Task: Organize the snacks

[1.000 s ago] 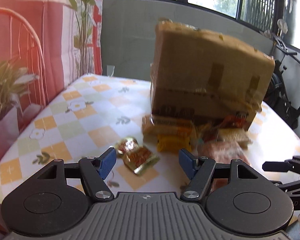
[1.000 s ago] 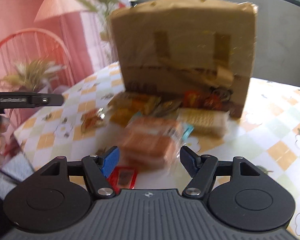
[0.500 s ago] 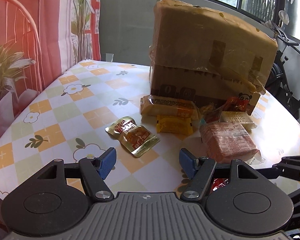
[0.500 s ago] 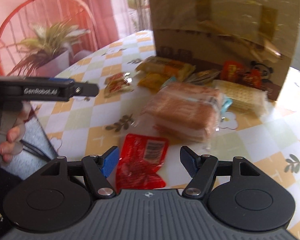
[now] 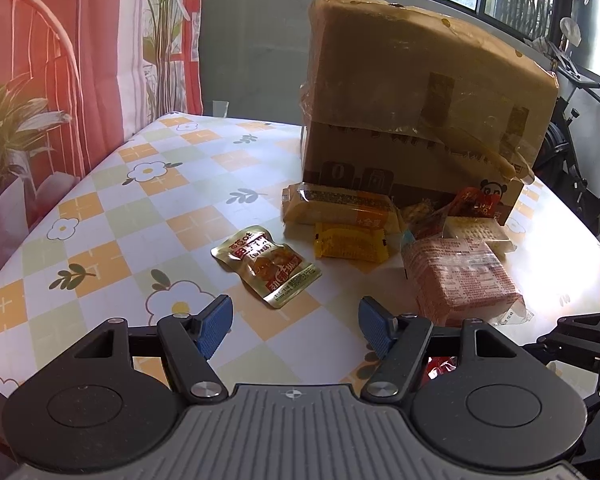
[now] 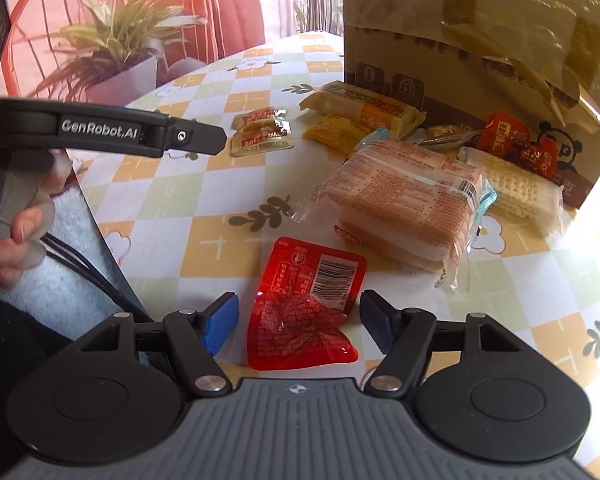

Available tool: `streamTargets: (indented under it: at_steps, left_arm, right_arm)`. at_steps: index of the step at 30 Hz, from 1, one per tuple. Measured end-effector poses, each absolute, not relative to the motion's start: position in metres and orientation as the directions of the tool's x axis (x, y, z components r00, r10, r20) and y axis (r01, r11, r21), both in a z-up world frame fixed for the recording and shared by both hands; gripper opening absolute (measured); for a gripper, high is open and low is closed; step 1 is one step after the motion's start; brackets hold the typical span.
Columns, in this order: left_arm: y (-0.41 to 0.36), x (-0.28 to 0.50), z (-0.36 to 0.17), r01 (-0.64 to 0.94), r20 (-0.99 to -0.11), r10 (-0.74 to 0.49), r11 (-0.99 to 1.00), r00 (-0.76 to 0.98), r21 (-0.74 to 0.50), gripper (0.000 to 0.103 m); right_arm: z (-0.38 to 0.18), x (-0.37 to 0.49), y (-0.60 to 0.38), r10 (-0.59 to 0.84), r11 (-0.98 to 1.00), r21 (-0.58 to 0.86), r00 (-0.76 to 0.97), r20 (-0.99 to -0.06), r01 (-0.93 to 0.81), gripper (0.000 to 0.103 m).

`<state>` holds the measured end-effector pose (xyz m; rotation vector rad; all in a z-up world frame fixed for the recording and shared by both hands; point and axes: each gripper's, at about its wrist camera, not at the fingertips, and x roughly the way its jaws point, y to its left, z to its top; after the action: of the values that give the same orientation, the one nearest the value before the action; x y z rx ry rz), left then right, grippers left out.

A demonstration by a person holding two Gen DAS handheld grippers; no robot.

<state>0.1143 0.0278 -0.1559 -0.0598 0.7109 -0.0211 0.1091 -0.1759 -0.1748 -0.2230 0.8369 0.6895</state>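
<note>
A red snack pouch lies flat on the table between the blue pads of my right gripper, whose jaws are closing; the pads stand apart from it. Beyond it sit a pink wrapped cake pack, a wafer pack and small red packets. My left gripper is open over bare tablecloth, just short of a gold pouch. A yellow packet, a long orange-yellow pack and the pink pack lie further on.
A tall taped cardboard box stands behind the snacks. The checked floral tablecloth ends at the left edge, with a potted plant and a red wire chair beyond. A person's hand holds the left gripper's handle.
My right gripper came down and nearer the table edge, turning, so the red pouch now lies between its pads instead of the pink pack ahead. The left view steadied and hardly shifted.
</note>
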Motion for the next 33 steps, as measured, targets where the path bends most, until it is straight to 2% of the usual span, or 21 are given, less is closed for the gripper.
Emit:
streamTargets:
  at_steps: [1,5,12,21,23,28,33]
  left_arm:
    - [0.028,0.114,-0.156,0.0,-0.65,-0.041,0.998,0.759,-0.063,0.072]
    - [0.029,0.112,-0.154,0.001,-0.643,-0.05,0.997,0.765,-0.076,0.072]
    - [0.027,0.113,-0.157,0.016,-0.651,-0.068,0.996,0.756,-0.086,0.072]
    - [0.027,0.114,-0.157,0.023,-0.649,-0.071,0.996,0.758,-0.083,0.071]
    - [0.027,0.116,-0.158,0.019,-0.656,-0.069,0.996,0.752,-0.083,0.071]
    - [0.025,0.118,-0.161,0.027,-0.668,-0.069,0.997,0.741,-0.074,0.071]
    - [0.025,0.119,-0.163,0.028,-0.674,-0.07,0.997,0.736,-0.074,0.071]
  right_arm:
    - [-0.174,0.109,-0.177,0.462,0.771,0.071,0.479,-0.746,-0.633,0.056]
    - [-0.174,0.114,-0.193,0.462,0.809,0.129,0.485,-0.743,-0.574,0.052]
    - [-0.173,0.126,-0.235,0.403,0.894,0.195,0.535,-0.742,-0.403,0.051]
    - [-0.172,0.128,-0.267,0.365,0.929,0.237,0.602,-0.71,-0.284,0.048]
    - [-0.169,0.128,-0.273,0.349,0.937,0.232,0.638,-0.687,-0.262,0.038]
    - [-0.171,0.132,-0.285,0.349,0.937,0.246,0.65,-0.675,-0.248,0.037]
    - [-0.172,0.13,-0.281,0.324,0.944,0.182,0.654,-0.683,-0.276,0.041]
